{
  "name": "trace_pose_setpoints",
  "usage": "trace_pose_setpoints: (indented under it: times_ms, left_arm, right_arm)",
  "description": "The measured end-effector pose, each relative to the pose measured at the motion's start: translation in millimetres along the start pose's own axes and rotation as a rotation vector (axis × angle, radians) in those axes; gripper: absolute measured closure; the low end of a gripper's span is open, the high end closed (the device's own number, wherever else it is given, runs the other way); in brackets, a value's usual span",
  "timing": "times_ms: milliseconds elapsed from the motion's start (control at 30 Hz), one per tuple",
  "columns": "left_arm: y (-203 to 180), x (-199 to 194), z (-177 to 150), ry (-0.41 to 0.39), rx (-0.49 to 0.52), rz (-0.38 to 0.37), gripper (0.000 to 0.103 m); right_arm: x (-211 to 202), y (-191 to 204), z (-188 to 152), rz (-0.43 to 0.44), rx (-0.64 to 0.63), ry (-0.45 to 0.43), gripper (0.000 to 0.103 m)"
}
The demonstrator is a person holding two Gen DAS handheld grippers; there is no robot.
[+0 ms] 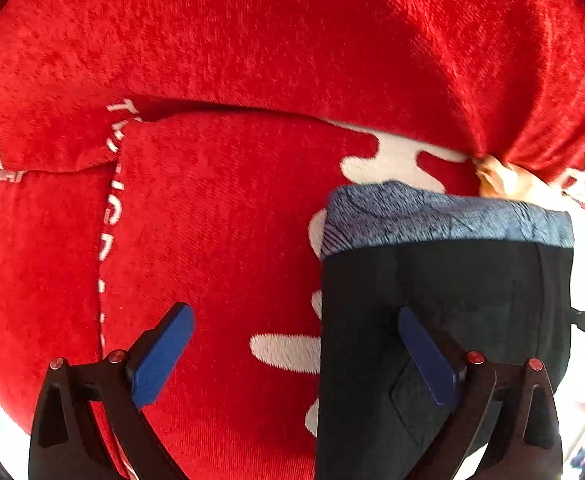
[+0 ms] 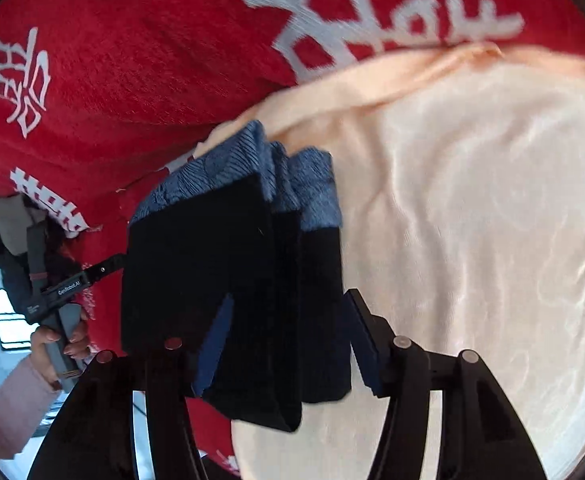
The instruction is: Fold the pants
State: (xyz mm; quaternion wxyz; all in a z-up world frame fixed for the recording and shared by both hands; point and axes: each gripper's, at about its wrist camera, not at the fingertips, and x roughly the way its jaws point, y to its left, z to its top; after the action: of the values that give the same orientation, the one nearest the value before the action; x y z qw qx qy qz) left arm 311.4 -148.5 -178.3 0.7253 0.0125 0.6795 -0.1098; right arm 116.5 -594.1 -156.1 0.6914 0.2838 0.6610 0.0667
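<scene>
"genrobot.ai" label (image 2: 69,285) on left gripper (image 2: 92,272) beside black pants (image 2: 196,264).

Black fabric pants with ribbed blue-grey waistband (image 2: 232,280): folded into layered bundle, waistband at 12 o'clock, lower edge at 6.
</scene>
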Motion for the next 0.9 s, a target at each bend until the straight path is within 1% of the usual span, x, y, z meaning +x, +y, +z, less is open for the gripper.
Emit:
trace_pose_setpoints:
  times_ms: [33,67,100,133,167,200,233,267,300,367,400,467,567,667,733,767,800,833,867,900]
  left_arm:
    - [1.8,0.7,-0.4,0.011,-0.002,-0.027,0.0]
    - [5.3,2.9,-0.4,0.033,-0.008,-0.079,0.0]
    - [9.3,6.9,-0.2,0.07,-0.019,-0.156,0.0]
    - [11.3,9.3,0.1,0.093,-0.026,-0.201,0.0]
    - [13.9,15.9,-0.2,0.137,-0.035,-0.282,0.0]
    - [14.4,20.0,-0.6,0.16,-0.034,-0.316,0.0]
    - [13.7,26.0,-1.1,0.185,-0.027,-0.338,0.0]
    - [9.8,29.6,-1.6,0.197,-0.015,-0.345,0.0]
    - [7.0,32.2,-3.2,0.201,-0.005,-0.352,0.0]
    - [-2.0,39.2,-4.2,0.204,0.018,-0.393,0.0]
    - [-4.3,40.1,-6.3,0.204,0.023,-0.402,0.0]
    - [-12.9,44.0,-6.3,0.191,0.036,-0.41,0.0]
    - [-24.2,44.5,-3.4,0.153,0.054,-0.393,0.0]
    - [-28.7,43.9,-1.8,0.137,0.059,-0.35,0.0]
    - [-31.7,37.4,-3.2,0.117,0.044,-0.314,0.001]
    - [-38.4,35.2,-3.5,0.101,0.049,-0.309,0.011]
    - [-42.5,27.2,-5.8,0.075,0.061,-0.297,0.017]
    - [-48.5,22.8,-6.9,0.061,0.07,-0.287,0.021]
    - [-50.9,16.2,-8.9,0.044,0.081,-0.279,0.03]
    - [-52.1,9.0,-11.0,0.029,0.085,-0.272,0.036]
  right_arm:
    - [1.2,-7.6,-5.1,0.013,0.015,0.019,0.042]
    - [3.0,-11.8,-6.0,0.024,0.019,0.029,0.042]
    - [9.1,-16.8,-7.3,0.037,0.02,0.04,0.041]
    - [13.2,-21.8,-7.0,0.057,0.025,0.051,0.04]
    - [17.6,-29.0,-5.0,0.1,0.039,0.062,0.038]
    - [20.1,-34.4,-3.1,0.141,0.051,0.066,0.037]
    - [21.9,-35.9,7.9,0.168,0.057,0.072,0.037]
    - [25.8,-40.0,11.9,0.201,0.062,0.076,0.037]
    - [24.7,-46.4,12.7,0.217,0.058,0.079,0.037]
    - [30.4,-48.2,22.0,0.265,0.033,0.097,0.037]
    - [35.1,-47.7,26.2,0.277,0.021,0.109,0.035]
    - [46.8,-45.1,34.7,0.297,-0.009,0.131,0.035]
    - [62.4,-46.4,40.0,0.326,0.021,0.145,0.035]
    - [73.5,-46.9,38.5,0.34,0.066,0.139,0.035]
    - [71.7,-45.4,37.8,0.321,0.071,0.133,0.04]
    - [69.6,-42.9,37.0,0.308,0.069,0.128,0.045]
    - [67.3,-40.0,35.9,0.304,0.069,0.122,0.05]
    - [62.3,-37.3,32.3,0.302,0.069,0.116,0.052]
    - [58.3,-34.2,30.6,0.305,0.066,0.105,0.055]
    - [56.1,-29.9,29.6,0.312,0.069,0.098,0.057]
